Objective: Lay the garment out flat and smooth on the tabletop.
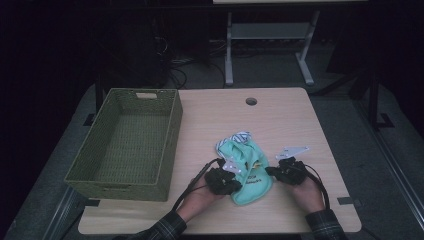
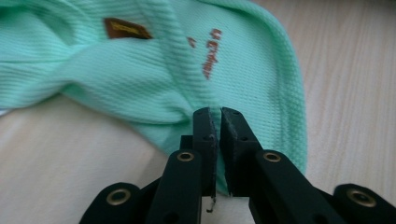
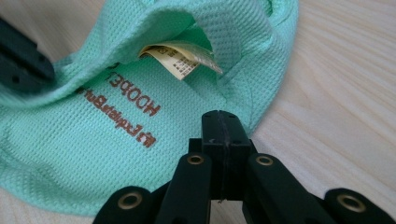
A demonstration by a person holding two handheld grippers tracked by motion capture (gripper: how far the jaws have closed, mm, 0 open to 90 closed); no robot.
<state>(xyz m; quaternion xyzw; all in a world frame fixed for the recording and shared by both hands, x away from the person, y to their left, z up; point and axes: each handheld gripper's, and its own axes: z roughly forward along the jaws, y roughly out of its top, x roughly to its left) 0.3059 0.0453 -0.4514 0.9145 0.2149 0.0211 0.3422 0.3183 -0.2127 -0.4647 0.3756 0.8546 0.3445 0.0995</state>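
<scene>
The mint-green garment lies crumpled on the table, right of the green wicker basket and well apart from it. My left gripper meets the garment's left edge; its jaws stand a narrow slit apart, with a fold of the fabric's hem in the gap. My right gripper sits at the garment's right edge, jaws pressed fully together, tips over the hem beside the printed lettering; whether fabric is caught between them I cannot tell.
</scene>
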